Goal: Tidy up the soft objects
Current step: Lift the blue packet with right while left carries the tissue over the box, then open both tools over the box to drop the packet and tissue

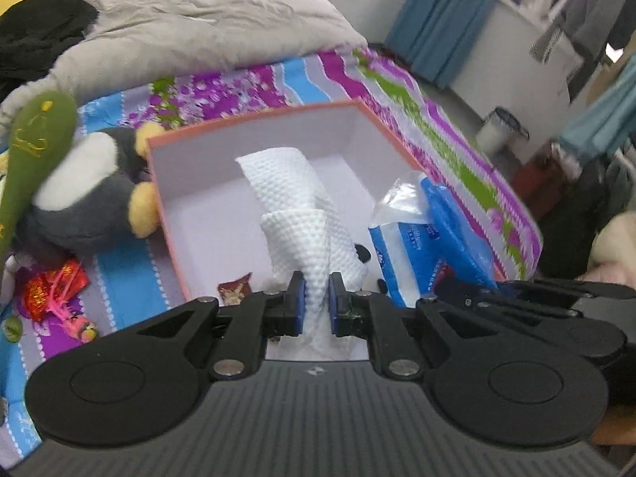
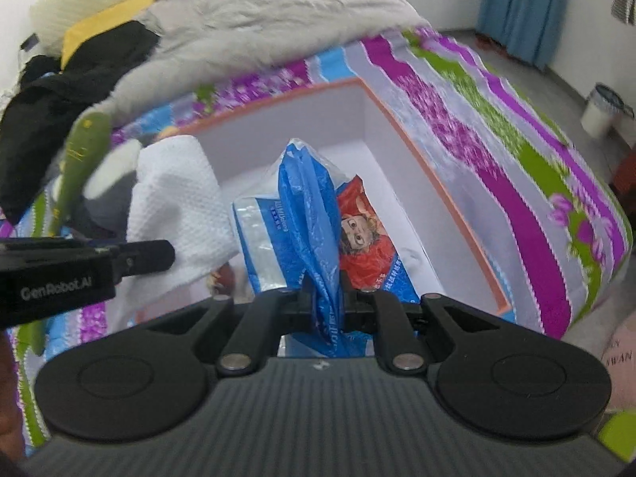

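An open orange box with a white inside (image 1: 190,206) sits on the striped bedspread; it also shows in the right wrist view (image 2: 449,206). My left gripper (image 1: 317,302) is shut on a white textured towel (image 1: 294,206) that hangs over the box; the towel also shows in the right wrist view (image 2: 179,198). My right gripper (image 2: 324,294) is shut on a blue plastic tissue pack (image 2: 306,214), held over the box's right side; the pack also shows in the left wrist view (image 1: 421,246). A grey and white plush penguin (image 1: 83,194) lies left of the box.
A green plush club (image 1: 31,151) leans over the penguin. A red wrapper (image 1: 51,290) lies on the bedspread at left. A grey quilt (image 1: 198,28) and black clothing (image 1: 35,35) are piled behind. The bed edge drops off at right, with a white bin (image 1: 497,127) on the floor.
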